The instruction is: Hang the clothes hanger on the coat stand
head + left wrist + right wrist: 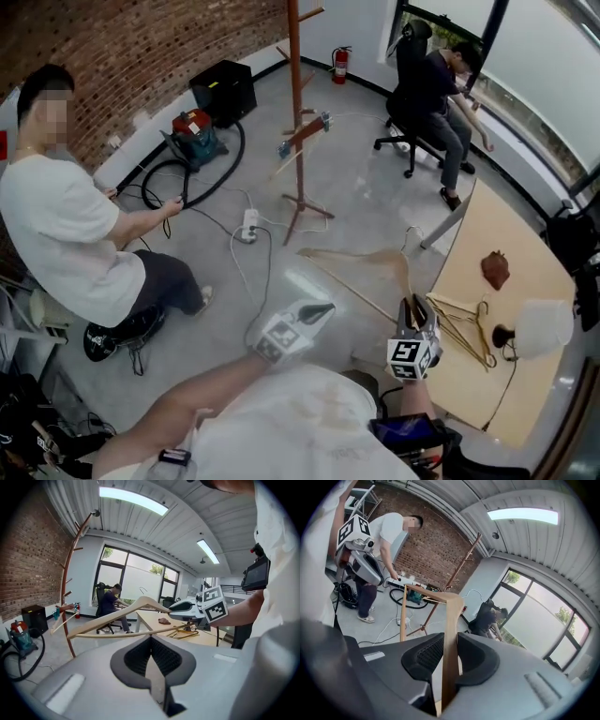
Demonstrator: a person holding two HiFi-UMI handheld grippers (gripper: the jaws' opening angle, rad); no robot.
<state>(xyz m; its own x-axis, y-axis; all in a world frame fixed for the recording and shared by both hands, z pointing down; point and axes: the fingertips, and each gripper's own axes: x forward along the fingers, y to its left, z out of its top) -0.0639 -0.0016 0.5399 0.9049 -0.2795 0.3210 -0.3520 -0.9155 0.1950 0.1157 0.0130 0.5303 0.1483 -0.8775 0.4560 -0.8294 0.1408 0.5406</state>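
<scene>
Right tool (411, 305): clamped on wooden hanger (451, 630). Left tool (322, 310): closed, empty. Steer your hanger's hook level onto the coat stand (295, 94), upper centre.

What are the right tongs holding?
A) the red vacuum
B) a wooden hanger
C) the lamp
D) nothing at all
B: in the right gripper view, the right tongs are clamped on one arm of the wooden hanger.
</scene>
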